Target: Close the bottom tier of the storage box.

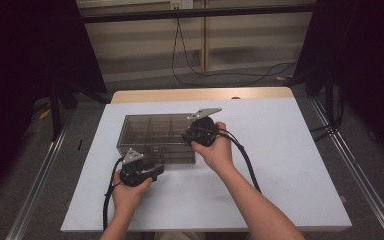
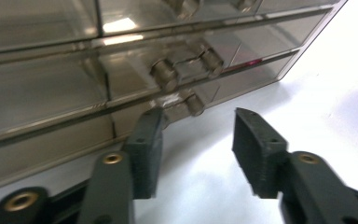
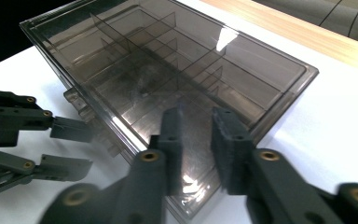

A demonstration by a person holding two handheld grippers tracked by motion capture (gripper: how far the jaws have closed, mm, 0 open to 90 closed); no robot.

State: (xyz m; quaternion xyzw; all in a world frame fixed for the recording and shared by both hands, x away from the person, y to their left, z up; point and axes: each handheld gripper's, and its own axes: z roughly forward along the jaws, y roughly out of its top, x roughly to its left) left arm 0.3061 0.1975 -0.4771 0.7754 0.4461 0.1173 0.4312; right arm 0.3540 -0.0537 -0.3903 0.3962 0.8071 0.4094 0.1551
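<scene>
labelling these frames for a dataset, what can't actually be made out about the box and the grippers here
- Contents of the smoky plastic box: tinted lid glare in the right gripper view, too small in the high view.
- Whether the latch is fastened: blurred in the left gripper view.
- Whether the right gripper touches the lid: its own jaws cover the contact spot.
- Left gripper jaws in the high view: hidden under the hand and gripper body.
</scene>
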